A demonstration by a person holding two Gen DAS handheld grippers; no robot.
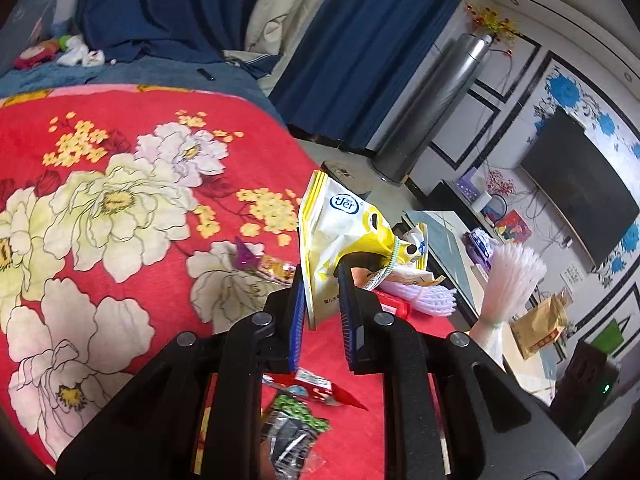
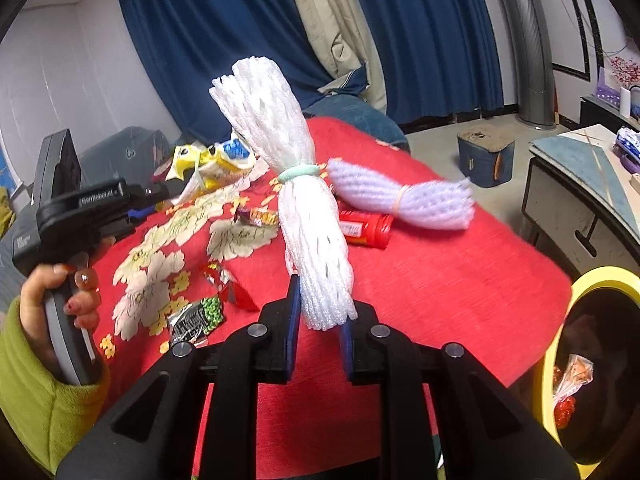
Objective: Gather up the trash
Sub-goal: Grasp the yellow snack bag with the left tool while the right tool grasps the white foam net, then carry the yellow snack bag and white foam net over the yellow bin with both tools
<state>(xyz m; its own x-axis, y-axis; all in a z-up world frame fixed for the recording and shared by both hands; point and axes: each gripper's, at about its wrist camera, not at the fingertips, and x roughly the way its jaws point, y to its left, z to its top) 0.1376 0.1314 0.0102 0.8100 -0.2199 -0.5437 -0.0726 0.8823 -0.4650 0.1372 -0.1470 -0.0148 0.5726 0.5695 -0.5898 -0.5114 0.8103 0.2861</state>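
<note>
My left gripper [image 1: 320, 296] is shut on the lower edge of a white and yellow snack bag [image 1: 340, 240], held up above the red flowered blanket [image 1: 120, 200]. The right wrist view shows the same left gripper [image 2: 168, 191] and bag [image 2: 208, 160] at the far left. My right gripper [image 2: 322, 312] is shut on the bottom end of a white foam net bundle [image 2: 288, 184] tied with a green band, also lifted. On the blanket lie a second foam net bundle [image 2: 400, 200], a red tube [image 2: 366, 230], a purple candy wrapper [image 2: 256, 216], a red wrapper [image 2: 228, 284] and a green and black wrapper [image 2: 196, 316].
A yellow-rimmed bin [image 2: 600, 276] with some trash inside stands at the blanket's right edge. A low table [image 2: 580, 184] and a blue stool [image 2: 486, 160] are on the floor beyond. A hand [image 2: 60, 300] in a green sleeve holds the left gripper.
</note>
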